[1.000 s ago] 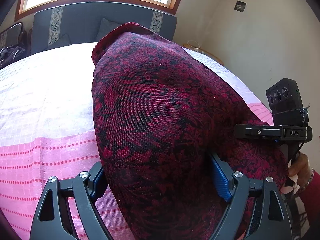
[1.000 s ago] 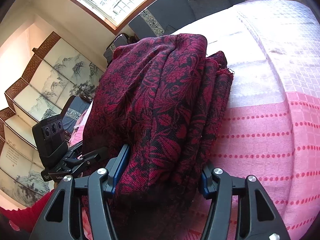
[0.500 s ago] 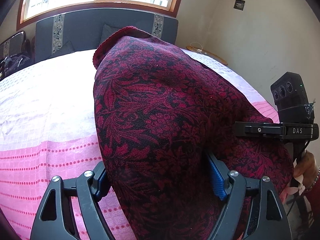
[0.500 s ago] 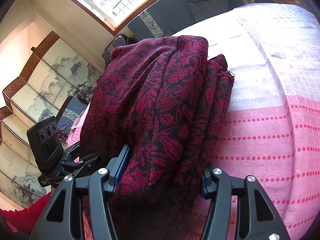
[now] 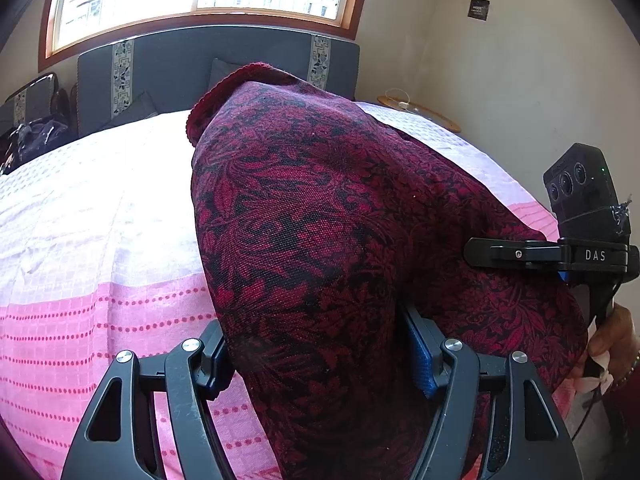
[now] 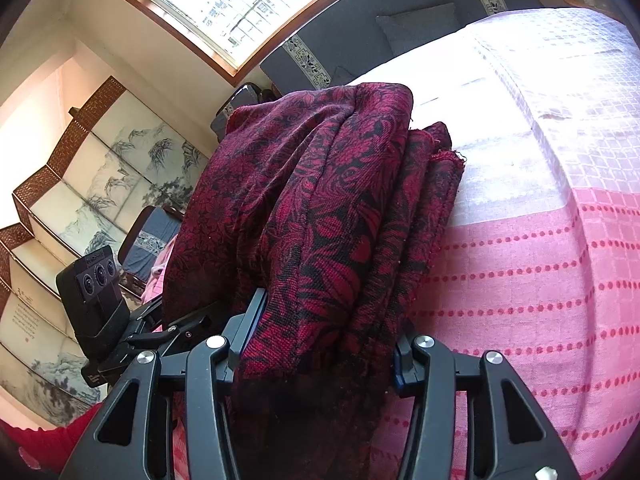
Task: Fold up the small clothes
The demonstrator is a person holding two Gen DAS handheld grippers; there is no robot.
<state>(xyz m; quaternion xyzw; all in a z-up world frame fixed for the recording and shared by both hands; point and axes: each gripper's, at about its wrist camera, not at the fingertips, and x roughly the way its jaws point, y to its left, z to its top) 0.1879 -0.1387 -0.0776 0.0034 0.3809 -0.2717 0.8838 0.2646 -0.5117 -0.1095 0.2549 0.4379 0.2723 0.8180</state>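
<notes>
Two grippers: you had both on one folded cloth, one at each side of the bundle.
Cloth: the dark red and black floral woven cloth lay folded in several layers on the bedspread, its near end lifted into your grippers and its far end humped toward the headboard.
Left gripper: your left gripper had the thick fold between its jaws, which were closing; the blue pad at the right side pressed into the fabric, and the other pad touched its edge.
Right gripper: your right gripper held the stacked layers between its jaws, closing too, with the cloth bunched tight against both pads.
Bedspread: it was white at the far part and pink with dotted red rows nearer you.
Your hand: part of a hand showed at the right edge of the left view, on the other gripper's handle.
Room: a window sat above the headboard, and a painted folding screen stood at the left of the right view.
</notes>
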